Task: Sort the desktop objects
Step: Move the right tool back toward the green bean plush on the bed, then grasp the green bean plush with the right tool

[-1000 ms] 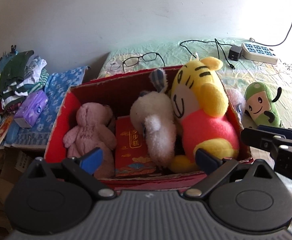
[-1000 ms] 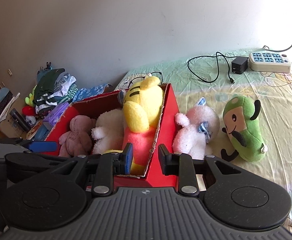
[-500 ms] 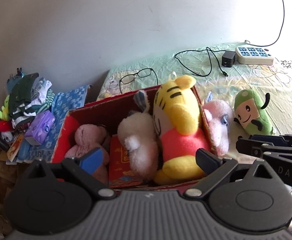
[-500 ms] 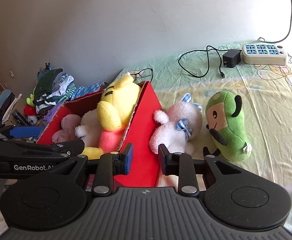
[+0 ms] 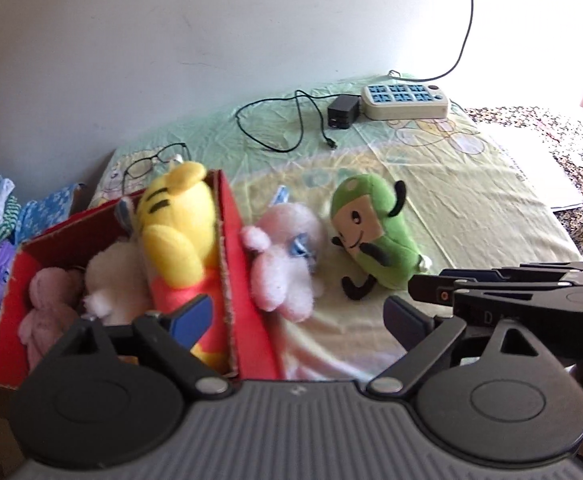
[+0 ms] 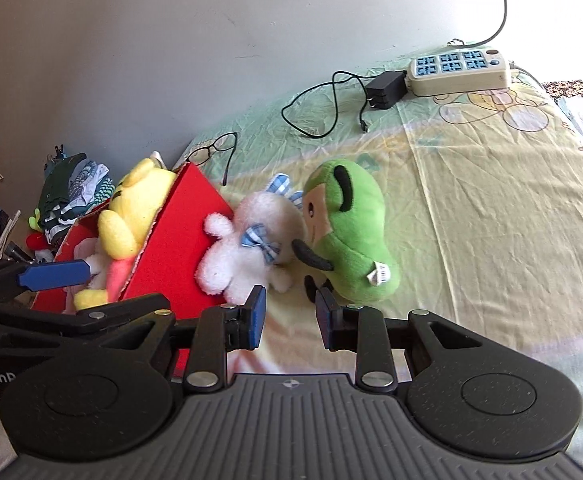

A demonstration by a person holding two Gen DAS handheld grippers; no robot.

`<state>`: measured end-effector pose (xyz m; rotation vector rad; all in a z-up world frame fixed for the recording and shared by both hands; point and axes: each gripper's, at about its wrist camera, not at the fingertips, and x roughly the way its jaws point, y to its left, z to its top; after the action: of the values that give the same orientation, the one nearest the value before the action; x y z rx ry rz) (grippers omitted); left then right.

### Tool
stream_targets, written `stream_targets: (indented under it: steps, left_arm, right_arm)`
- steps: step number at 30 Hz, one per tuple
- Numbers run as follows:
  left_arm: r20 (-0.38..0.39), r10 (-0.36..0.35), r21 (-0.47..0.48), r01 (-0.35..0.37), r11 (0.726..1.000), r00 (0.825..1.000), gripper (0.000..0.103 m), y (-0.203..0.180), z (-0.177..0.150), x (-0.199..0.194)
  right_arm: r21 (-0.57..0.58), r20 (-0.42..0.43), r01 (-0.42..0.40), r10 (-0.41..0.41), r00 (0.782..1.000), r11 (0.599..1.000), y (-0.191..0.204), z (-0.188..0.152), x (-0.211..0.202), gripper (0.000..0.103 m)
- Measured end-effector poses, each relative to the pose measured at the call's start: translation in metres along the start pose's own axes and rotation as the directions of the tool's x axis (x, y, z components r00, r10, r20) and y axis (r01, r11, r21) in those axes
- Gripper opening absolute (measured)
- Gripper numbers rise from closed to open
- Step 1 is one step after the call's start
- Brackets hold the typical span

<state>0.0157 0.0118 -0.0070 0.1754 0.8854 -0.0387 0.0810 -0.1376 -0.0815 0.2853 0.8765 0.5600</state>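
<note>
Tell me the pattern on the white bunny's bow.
Blue-and-white check on the bow of the white bunny; clearest in the right wrist view.

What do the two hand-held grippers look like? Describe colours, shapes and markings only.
Both are black. The left hand-held gripper and the right hand-held gripper each have a ribbed grey body, two round black discs, angular black finger arms with silver rivets and blue pads. White lettering, cut off by the frame edge, marks the left one's side in the right wrist view. No cables, sleeves or hands show.

A bed (image 6: 491, 208) under a pale green-yellow cartoon sheet carries everything. Red box (image 6: 179, 236) at nine o'clock, white bunny plush (image 6: 247, 240) and green plush (image 6: 351, 232) centre; glasses (image 6: 215, 148), charger (image 6: 385, 90), power strip (image 6: 457, 70) toward twelve.
</note>
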Motion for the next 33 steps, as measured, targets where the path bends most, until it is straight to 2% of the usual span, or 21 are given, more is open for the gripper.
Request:
stream_targets:
  steps: [8,13,18,24,28,31,33]
  left_arm:
    - [-0.017,-0.069,-0.032,0.069,0.997,0.997,0.093,-0.025,0.004,0.038]
    - [-0.055,-0.114,-0.081,0.109,0.991,0.992,0.096,-0.022,0.013,0.074]
    - [-0.090,-0.149,-0.093,0.141,0.986,0.985,0.097,-0.019,0.019,0.108]
    - [-0.095,-0.185,-0.076,0.178,0.981,0.978,0.097,-0.020,0.028,0.135]
    - [-0.109,-0.216,-0.070,0.209,0.975,0.970,0.099,-0.022,0.034,0.153]
    - [-0.111,-0.238,-0.083,0.230,0.970,0.965,0.095,-0.022,0.038,0.162]
    - [-0.112,-0.245,-0.070,0.238,0.969,0.963,0.088,-0.025,0.041,0.167]
  right_arm:
    - [0.098,-0.002,0.011,-0.011,1.000,0.995,-0.058,0.010,-0.002,0.031]
    - [0.181,-0.003,-0.046,0.048,0.999,0.982,-0.081,0.024,0.006,0.035]
    - [0.208,0.004,-0.133,0.136,0.991,0.969,-0.080,0.039,0.019,0.043]
    - [0.162,-0.033,-0.147,0.154,0.987,0.976,-0.069,0.056,0.045,0.050]
    - [0.184,-0.059,-0.149,0.162,0.985,0.972,-0.070,0.059,0.066,0.051]
    - [0.204,-0.081,-0.130,0.149,0.986,0.970,-0.072,0.059,0.081,0.051]
    - [0.227,-0.084,-0.131,0.154,0.985,0.965,-0.075,0.059,0.087,0.053]
